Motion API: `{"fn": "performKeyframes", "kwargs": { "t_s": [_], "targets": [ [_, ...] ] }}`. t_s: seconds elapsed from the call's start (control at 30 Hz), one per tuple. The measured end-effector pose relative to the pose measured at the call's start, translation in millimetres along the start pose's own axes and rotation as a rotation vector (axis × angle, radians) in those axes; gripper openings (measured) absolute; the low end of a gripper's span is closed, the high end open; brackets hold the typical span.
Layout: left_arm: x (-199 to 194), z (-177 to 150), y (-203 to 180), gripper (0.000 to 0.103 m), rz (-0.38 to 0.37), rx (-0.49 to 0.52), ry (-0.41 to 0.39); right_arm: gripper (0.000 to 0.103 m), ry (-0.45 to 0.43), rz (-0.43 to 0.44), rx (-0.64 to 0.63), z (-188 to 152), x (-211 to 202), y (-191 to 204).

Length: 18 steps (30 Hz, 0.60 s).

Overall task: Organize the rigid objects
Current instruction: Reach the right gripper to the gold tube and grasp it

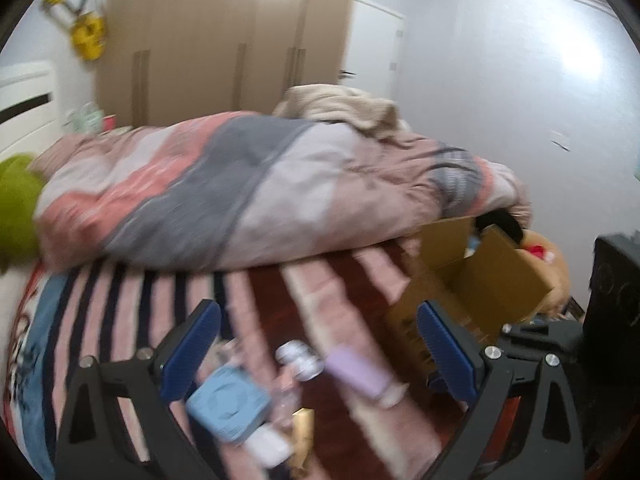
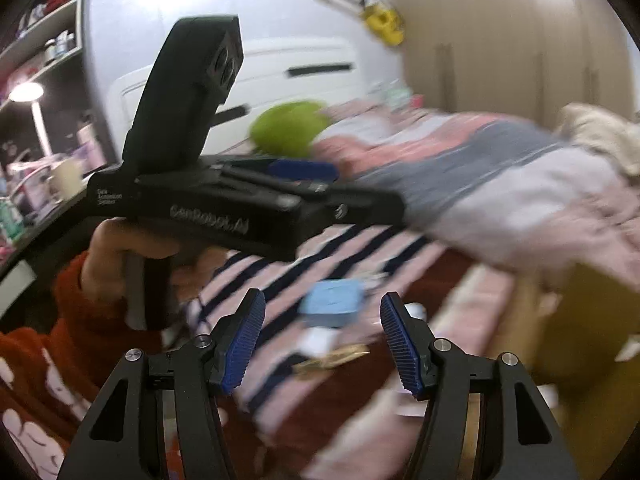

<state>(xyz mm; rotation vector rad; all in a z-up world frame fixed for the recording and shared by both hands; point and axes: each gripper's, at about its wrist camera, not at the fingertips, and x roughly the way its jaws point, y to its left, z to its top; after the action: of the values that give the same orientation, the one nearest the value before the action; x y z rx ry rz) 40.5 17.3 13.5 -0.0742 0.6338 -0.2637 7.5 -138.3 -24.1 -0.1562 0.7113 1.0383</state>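
Small rigid objects lie on the striped bedspread (image 1: 132,300): a light blue box (image 1: 228,404), a silvery round item (image 1: 298,358), a lilac bar-shaped item (image 1: 356,372), a gold clip-like piece (image 1: 302,436) and a white piece (image 1: 266,446). My left gripper (image 1: 320,328) is open and empty above them. In the right wrist view the blue box (image 2: 334,300) and the gold piece (image 2: 332,358) lie ahead of my right gripper (image 2: 322,316), which is open and empty. The left gripper's black body (image 2: 240,204) and the hand holding it fill that view's left. Both views are blurred.
An open cardboard box (image 1: 476,280) stands at the bed's right edge, also in the right wrist view (image 2: 580,340). A bunched quilt (image 1: 260,192) covers the far bed. A green cushion (image 1: 16,204), wardrobe (image 1: 224,40) and shelves (image 2: 40,52) surround the bed.
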Motion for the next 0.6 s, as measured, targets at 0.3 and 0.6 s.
{"fn": "performKeyframes", "kwargs": {
  "t_s": [0.3, 0.6],
  "targets": [
    [-5, -77, 63, 0.098, 0.099, -0.136, 0.024, 0.058, 0.177, -0.183, 0.239, -67, 124, -17],
    [-1, -97, 73, 0.098, 0.063, -0.194, 0.032, 0.044, 0.215, -0.312, 0.207, -90, 147, -19]
  ]
}}
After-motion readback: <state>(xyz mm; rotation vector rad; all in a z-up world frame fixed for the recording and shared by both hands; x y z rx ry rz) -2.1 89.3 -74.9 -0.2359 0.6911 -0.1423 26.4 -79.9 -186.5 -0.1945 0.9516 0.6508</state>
